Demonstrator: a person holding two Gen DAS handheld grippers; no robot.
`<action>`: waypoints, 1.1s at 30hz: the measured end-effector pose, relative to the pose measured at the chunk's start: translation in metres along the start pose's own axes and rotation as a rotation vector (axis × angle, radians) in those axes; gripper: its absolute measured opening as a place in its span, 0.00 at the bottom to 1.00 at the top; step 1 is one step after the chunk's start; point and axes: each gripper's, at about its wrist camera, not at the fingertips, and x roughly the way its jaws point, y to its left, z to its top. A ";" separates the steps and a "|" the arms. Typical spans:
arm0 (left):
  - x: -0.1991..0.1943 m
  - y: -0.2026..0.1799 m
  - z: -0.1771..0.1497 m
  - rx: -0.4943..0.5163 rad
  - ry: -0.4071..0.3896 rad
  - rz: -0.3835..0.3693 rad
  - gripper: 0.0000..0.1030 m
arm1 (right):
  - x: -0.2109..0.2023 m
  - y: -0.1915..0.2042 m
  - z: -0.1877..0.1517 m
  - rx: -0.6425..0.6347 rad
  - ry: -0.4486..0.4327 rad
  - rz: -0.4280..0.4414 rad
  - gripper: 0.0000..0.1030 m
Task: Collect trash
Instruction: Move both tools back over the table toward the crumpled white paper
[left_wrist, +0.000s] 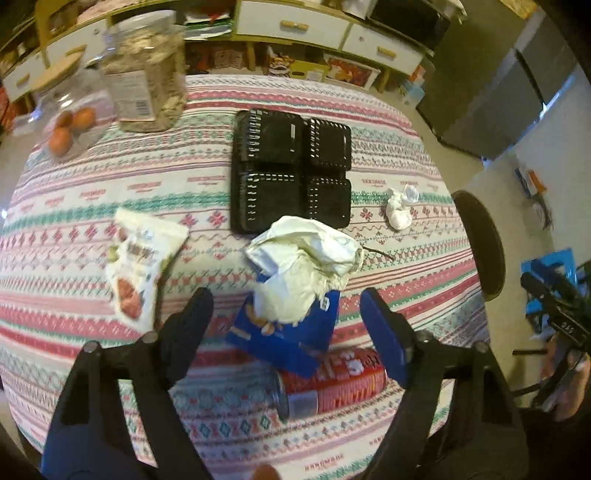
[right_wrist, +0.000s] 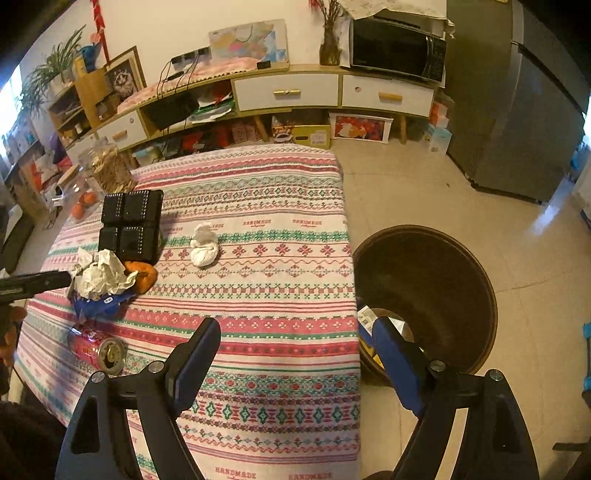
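My left gripper (left_wrist: 286, 299) hangs open over a blue carton (left_wrist: 288, 339) topped with crumpled white paper (left_wrist: 306, 266); its fingers stand on either side without touching. A red can (left_wrist: 332, 380) lies on its side just below the carton. A printed snack wrapper (left_wrist: 140, 266) lies to the left, and a small white tissue wad (left_wrist: 399, 210) to the right. My right gripper (right_wrist: 295, 325) is open and holds nothing, above the table's right edge beside the brown bin (right_wrist: 443, 280). The right wrist view shows the paper (right_wrist: 99, 275), an orange peel (right_wrist: 144, 277), the tissue wad (right_wrist: 204, 245) and the can (right_wrist: 96, 347).
A black four-part tray (left_wrist: 288, 170) sits mid-table. Two glass jars (left_wrist: 147, 74) stand at the far left corner, one holding round orange things (left_wrist: 70, 122). The bin (left_wrist: 480, 243) stands on the floor by the table's right edge, with some packaging inside. Sideboard and fridge lie beyond.
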 end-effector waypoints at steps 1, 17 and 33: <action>0.006 -0.002 0.002 0.009 0.014 -0.003 0.70 | 0.001 0.001 0.000 -0.004 0.003 -0.003 0.83; 0.038 -0.002 0.014 -0.054 0.041 -0.030 0.16 | 0.010 0.006 0.000 -0.013 0.026 -0.021 0.83; -0.059 0.032 -0.005 -0.088 -0.180 -0.065 0.15 | 0.042 0.075 0.024 -0.042 0.046 0.082 0.83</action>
